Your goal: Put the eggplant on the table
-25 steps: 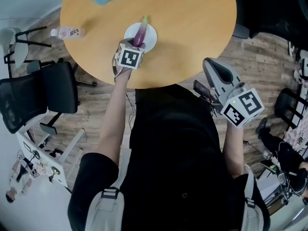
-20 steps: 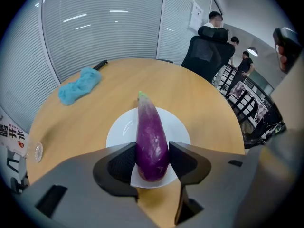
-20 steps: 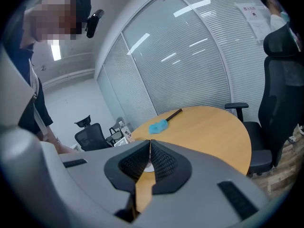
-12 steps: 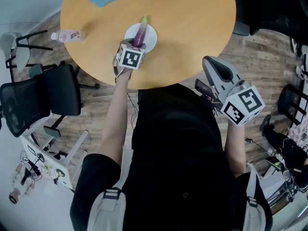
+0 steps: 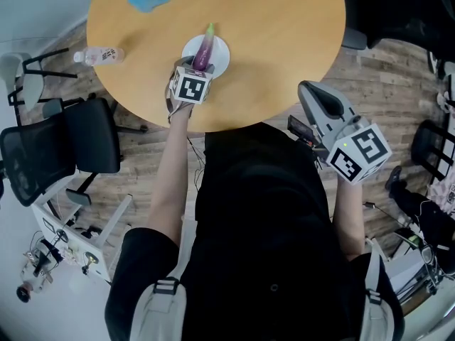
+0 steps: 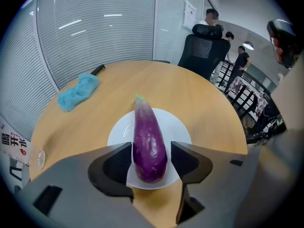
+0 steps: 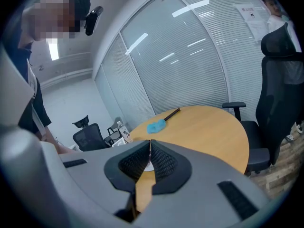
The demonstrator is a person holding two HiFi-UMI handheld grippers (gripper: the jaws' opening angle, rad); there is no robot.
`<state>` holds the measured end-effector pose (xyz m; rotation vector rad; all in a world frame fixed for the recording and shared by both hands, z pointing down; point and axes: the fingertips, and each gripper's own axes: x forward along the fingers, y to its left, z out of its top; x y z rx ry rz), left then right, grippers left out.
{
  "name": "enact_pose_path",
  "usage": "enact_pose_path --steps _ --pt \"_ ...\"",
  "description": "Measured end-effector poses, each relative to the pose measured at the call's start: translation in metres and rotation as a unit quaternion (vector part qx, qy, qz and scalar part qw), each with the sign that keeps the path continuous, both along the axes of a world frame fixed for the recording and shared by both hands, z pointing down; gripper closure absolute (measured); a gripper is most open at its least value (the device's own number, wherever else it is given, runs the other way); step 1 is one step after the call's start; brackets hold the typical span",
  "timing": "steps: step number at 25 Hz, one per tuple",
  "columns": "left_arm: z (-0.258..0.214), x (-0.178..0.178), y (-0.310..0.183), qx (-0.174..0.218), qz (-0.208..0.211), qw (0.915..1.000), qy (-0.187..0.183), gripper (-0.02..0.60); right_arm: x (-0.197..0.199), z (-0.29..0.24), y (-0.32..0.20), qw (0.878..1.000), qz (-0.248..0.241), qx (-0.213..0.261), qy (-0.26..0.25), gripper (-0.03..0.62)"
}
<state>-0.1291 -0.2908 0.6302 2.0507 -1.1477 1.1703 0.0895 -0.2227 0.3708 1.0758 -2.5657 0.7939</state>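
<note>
My left gripper (image 6: 151,150) has just been opening, the eggplant (image 6: 149,139) loose between its fingers (image 6: 114,163) on the plate (image 6: 178,127), my right gripper (image 7: 149,148) closed and empty: any sideways drift could roll it off.

A round wooden table (image 5: 284,41) stands on a floor (image 5: 398,84) of grey-brown planks. In the head view a black office chair (image 5: 64,148) sits just off the table's left edge. In the left gripper view a high-backed black chair (image 6: 202,46) stands at the far rim, with several people (image 6: 242,58) beyond it. Behind the table curves a glass partition (image 6: 95,32) hung with horizontal blinds (streaks of ceiling light reflect in the panes). A paper notice (image 6: 190,8) is fixed high on one pane. In the right gripper view a black armchair (image 7: 278,89) stands at the table's right.
</note>
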Motion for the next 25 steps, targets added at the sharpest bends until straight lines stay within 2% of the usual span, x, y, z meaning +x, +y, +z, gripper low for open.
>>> enact_pose_path --steps 15,25 --pt "-0.014 -0.008 0.004 0.02 -0.006 0.9998 -0.003 0.321 0.001 -0.007 0.008 1.0 0.004 0.012 0.002 0.577" --pt "-0.05 -0.016 0.017 0.04 0.007 0.9989 0.026 0.321 -0.007 -0.014 0.013 0.999 0.034 0.024 -0.001 0.577"
